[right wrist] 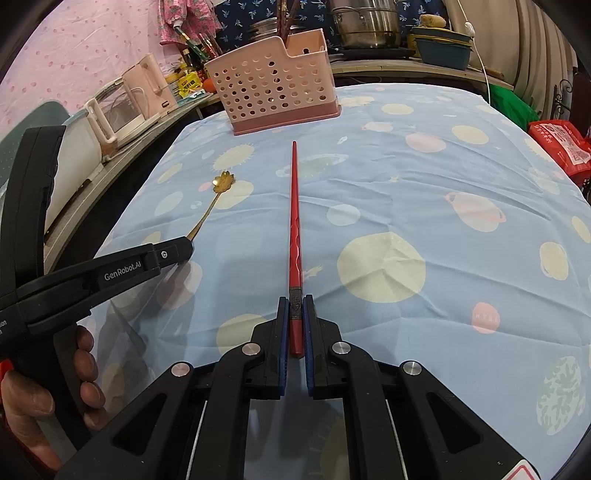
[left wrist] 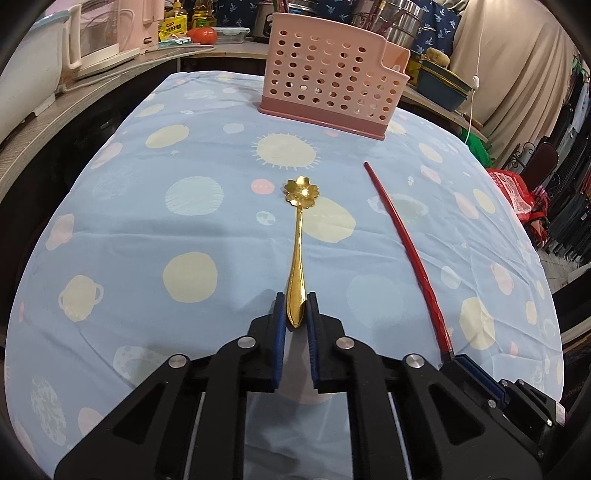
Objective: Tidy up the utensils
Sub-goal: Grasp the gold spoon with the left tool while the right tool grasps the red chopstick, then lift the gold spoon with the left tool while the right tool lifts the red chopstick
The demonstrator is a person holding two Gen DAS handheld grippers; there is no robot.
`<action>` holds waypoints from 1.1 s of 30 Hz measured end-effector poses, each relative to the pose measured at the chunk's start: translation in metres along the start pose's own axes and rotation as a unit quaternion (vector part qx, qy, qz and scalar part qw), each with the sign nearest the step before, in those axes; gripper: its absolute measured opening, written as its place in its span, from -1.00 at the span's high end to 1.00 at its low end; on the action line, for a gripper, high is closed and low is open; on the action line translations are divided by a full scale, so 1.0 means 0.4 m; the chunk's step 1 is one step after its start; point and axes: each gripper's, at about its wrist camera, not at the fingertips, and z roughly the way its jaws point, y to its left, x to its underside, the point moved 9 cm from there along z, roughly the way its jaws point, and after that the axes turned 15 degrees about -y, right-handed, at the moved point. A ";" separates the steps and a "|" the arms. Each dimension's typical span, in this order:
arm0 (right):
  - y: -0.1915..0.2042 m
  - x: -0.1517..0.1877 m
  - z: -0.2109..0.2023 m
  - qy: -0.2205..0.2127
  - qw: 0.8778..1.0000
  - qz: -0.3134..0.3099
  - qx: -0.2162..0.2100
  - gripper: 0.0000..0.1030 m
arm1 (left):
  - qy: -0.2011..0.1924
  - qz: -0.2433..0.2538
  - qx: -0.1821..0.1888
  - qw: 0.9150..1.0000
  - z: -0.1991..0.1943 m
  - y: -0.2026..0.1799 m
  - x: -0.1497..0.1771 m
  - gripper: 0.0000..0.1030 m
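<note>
A gold spoon (left wrist: 299,229) with a flower-shaped bowl lies on the blue planet-print cloth, bowl pointing away. My left gripper (left wrist: 296,299) is shut on the end of its handle. To its right lies a red chopstick (left wrist: 402,243), its thick end between the pads of my right gripper (left wrist: 458,360). In the right wrist view, my right gripper (right wrist: 295,302) is shut on the chopstick (right wrist: 294,206), which points at the pink perforated utensil basket (right wrist: 273,88). My left gripper (right wrist: 184,247) holds the spoon (right wrist: 210,210) at the left. The basket (left wrist: 332,74) stands upright at the table's far side.
A side shelf on the left carries a pink kettle (right wrist: 147,85) and a white appliance (left wrist: 33,74). Steel pots (right wrist: 365,22) and bottles stand behind the basket. A red bag (right wrist: 561,144) sits off the table's right edge. A person's hand (right wrist: 85,369) grips the left tool.
</note>
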 end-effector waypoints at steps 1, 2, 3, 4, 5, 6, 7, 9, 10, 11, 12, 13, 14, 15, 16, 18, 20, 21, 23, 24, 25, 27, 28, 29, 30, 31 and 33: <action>-0.001 -0.001 0.001 0.000 1.000 0.001 0.000 0.87 | -0.001 -0.001 0.002 1.000 -0.001 -0.001 0.000 0.80; 0.000 -0.002 0.001 0.000 1.000 0.001 0.000 0.87 | 0.000 -0.003 0.004 1.000 -0.004 -0.003 -0.001 0.80; -0.001 -0.003 0.001 0.000 1.000 0.001 -0.001 0.87 | 0.000 -0.005 0.007 1.000 -0.007 -0.004 -0.002 0.80; 0.000 -0.004 0.000 0.000 1.000 0.002 -0.001 0.87 | -0.002 -0.007 0.008 1.000 -0.013 -0.005 -0.004 0.80; -0.001 -0.006 -0.001 0.000 1.000 0.002 -0.001 0.87 | -0.004 -0.006 0.009 1.000 -0.019 -0.006 -0.007 0.80; -0.001 -0.008 -0.003 0.000 1.000 0.002 -0.002 0.87 | -0.007 -0.006 0.010 1.000 -0.027 -0.007 -0.010 0.80; -0.003 -0.011 -0.006 -0.001 1.000 0.002 -0.002 0.87 | -0.010 -0.006 0.011 1.000 -0.035 -0.008 -0.015 0.80; -0.003 -0.020 -0.015 -0.006 1.000 0.003 -0.004 0.87 | -0.016 -0.008 0.013 1.000 -0.050 -0.010 -0.023 0.80; -0.006 -0.024 -0.021 -0.008 1.000 0.003 -0.005 0.87 | -0.020 -0.011 0.014 1.000 -0.061 -0.010 -0.029 0.80; -0.005 -0.031 -0.027 -0.012 1.000 0.003 -0.006 0.87 | -0.023 -0.012 0.015 1.000 -0.070 -0.010 -0.034 0.80; -0.004 -0.038 -0.033 -0.016 1.000 0.002 -0.006 0.87 | -0.027 -0.014 0.016 0.999 -0.078 -0.010 -0.039 0.80; -0.004 -0.044 -0.039 -0.019 1.000 0.002 -0.007 0.87 | -0.031 -0.016 0.016 0.999 -0.088 -0.009 -0.046 0.81; -0.003 -0.052 -0.046 -0.023 1.000 0.003 -0.008 0.87 | -0.035 -0.019 0.017 0.999 -0.096 -0.008 -0.054 0.81; -0.003 -0.058 -0.053 -0.026 1.000 0.003 -0.009 0.87 | -0.039 -0.022 0.019 0.999 -0.106 -0.006 -0.063 0.81; -0.001 -0.066 -0.060 -0.030 0.999 0.003 -0.011 0.87 | -0.043 -0.024 0.019 0.999 -0.113 -0.005 -0.071 0.81; 0.003 -0.083 -0.075 -0.038 0.999 0.003 -0.013 0.87 | -0.052 -0.026 0.020 0.998 -0.130 -0.001 -0.089 0.83; 0.005 -0.096 -0.087 -0.044 0.999 0.002 -0.017 0.87 | -0.060 -0.026 0.021 0.998 -0.144 0.000 -0.108 0.85; 0.007 -0.103 -0.093 -0.047 0.999 0.002 -0.018 0.87 | -0.063 -0.026 0.021 0.997 -0.149 0.001 -0.114 0.93; 0.013 -0.117 -0.105 -0.053 0.998 0.001 -0.021 0.87 | -0.068 -0.027 0.024 0.997 -0.158 0.002 -0.130 0.98; 0.016 -0.126 -0.112 -0.057 0.998 0.000 -0.023 0.87 | -0.070 -0.026 0.025 0.997 -0.162 0.000 -0.136 0.98; 0.017 -0.131 -0.117 -0.059 0.998 0.000 -0.024 0.87 | -0.072 -0.025 0.025 0.997 -0.165 -0.001 -0.141 0.99; 0.019 -0.144 -0.125 -0.064 0.998 0.000 -0.026 0.87 | -0.075 -0.019 0.024 0.997 -0.170 -0.003 -0.152 0.99; 0.019 -0.152 -0.130 -0.067 0.997 -0.001 -0.026 0.87 | -0.075 -0.017 0.025 0.997 -0.173 -0.006 -0.158 0.99; 0.019 -0.159 -0.134 -0.070 0.997 -0.001 -0.025 0.87 | -0.076 -0.015 0.024 0.997 -0.174 -0.007 -0.162 0.99; 0.018 -0.165 -0.137 -0.072 0.997 -0.002 -0.025 0.87 | -0.077 -0.013 0.024 0.997 -0.178 -0.009 -0.168 0.99; 0.016 -0.175 -0.142 -0.074 0.997 -0.002 -0.024 0.87 | -0.078 -0.011 0.024 0.997 -0.182 -0.012 -0.174 0.99; 0.010 -0.198 -0.155 -0.082 0.996 -0.001 -0.023 0.87 | -0.082 -0.007 0.024 0.996 -0.193 -0.017 -0.191 0.99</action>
